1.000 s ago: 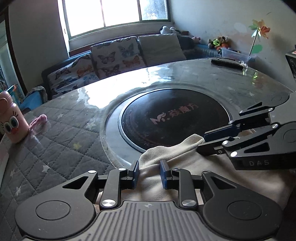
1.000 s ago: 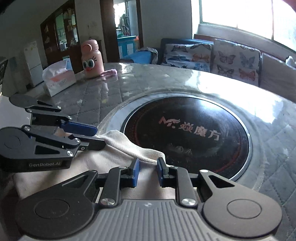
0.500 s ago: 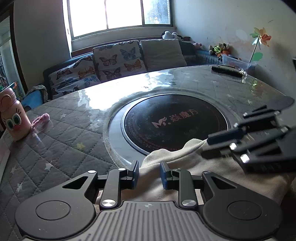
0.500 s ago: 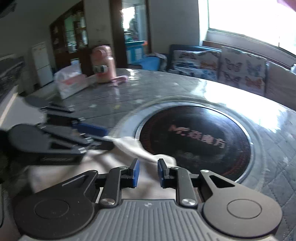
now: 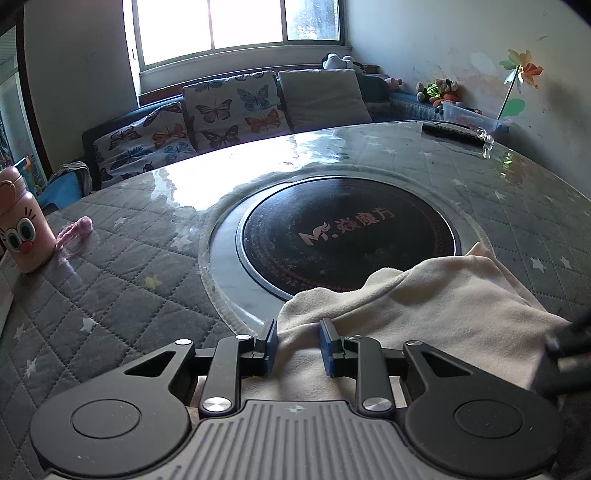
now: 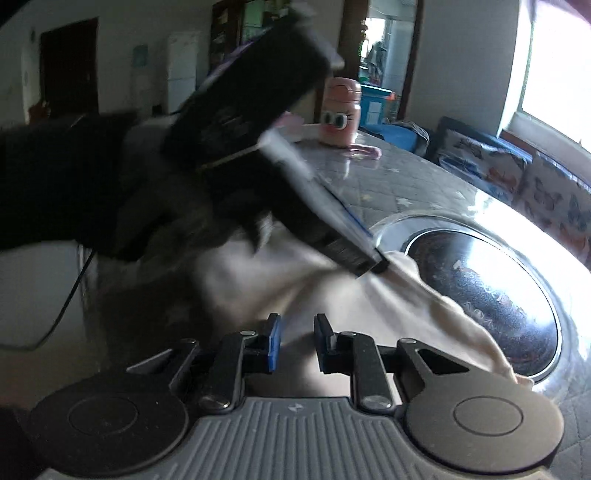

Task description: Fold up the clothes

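A: We are looking at the cream garment (image 5: pixel 424 314), which is lying bunched on the near edge of the round worktop (image 5: pixel 147 258), its far fold overlapping the rim of the dark round hob (image 5: pixel 347 236) set into the middle.

B: And our left gripper (image 5: pixel 297 345)?

A: We are seeing its 2 blue-padded fingers (image 5: pixel 271 343) standing parted, with a ridge of the cloth lying between them. The pads are not pressing together, so it is open over the fabric.

B: In the right wrist view that gripper is appearing blurred, with its tip (image 6: pixel 369 258) touching the garment's (image 6: pixel 332 295) upper edge beside the hob (image 6: pixel 491 291).

A: Our right gripper (image 6: pixel 297 345) is also sitting with its jaws apart, cloth showing in the gap beneath; it is gripping nothing.

B: Further out, we are seeing a pink cartoon-faced bottle (image 5: pixel 22 225) standing on the worktop's left side, with a pink strap (image 5: pixel 74 232) lying just beside it.

A: Beyond the worktop, butterfly-print cushions (image 5: pixel 229 110) are resting along a sofa under the window (image 5: pixel 236 26).
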`<state>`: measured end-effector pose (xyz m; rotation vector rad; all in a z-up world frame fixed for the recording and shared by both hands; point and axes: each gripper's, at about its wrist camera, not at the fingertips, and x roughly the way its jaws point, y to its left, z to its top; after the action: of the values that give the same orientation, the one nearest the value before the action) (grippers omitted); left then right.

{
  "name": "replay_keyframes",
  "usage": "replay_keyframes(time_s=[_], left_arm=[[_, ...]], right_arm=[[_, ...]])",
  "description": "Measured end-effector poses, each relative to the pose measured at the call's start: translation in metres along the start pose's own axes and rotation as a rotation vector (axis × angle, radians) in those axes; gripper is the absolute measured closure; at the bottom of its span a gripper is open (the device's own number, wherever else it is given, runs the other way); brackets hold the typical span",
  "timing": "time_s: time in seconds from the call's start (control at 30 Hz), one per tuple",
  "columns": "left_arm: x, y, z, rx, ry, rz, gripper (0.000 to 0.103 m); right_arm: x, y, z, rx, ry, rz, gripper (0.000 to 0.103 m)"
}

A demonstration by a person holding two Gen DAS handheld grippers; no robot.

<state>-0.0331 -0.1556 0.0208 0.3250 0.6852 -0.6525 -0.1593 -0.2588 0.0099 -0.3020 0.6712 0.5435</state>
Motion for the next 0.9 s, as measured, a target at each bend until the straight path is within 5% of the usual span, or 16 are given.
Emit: replay_keyframes(time_s=[0.3,0.6,0.9], left_arm=[[-0.026,-0.002,-0.007,-0.013,-0.045,-0.016,0.075],[-0.071,-0.018,-0.046,0.047,-0.061,-0.041,0.075],[-0.090,-0.006,-0.080,-0.019,-0.055,-0.018,0.075]], right_arm=[[-0.029,-0.015,0.004,0.069,0.005,0.039,0.085],[-0.044,-0.054,-0.017,0.182,0.092,0.007,0.084],[-0.062,-0.067,-0.042,0.221,0.128,-0.023,0.081]])
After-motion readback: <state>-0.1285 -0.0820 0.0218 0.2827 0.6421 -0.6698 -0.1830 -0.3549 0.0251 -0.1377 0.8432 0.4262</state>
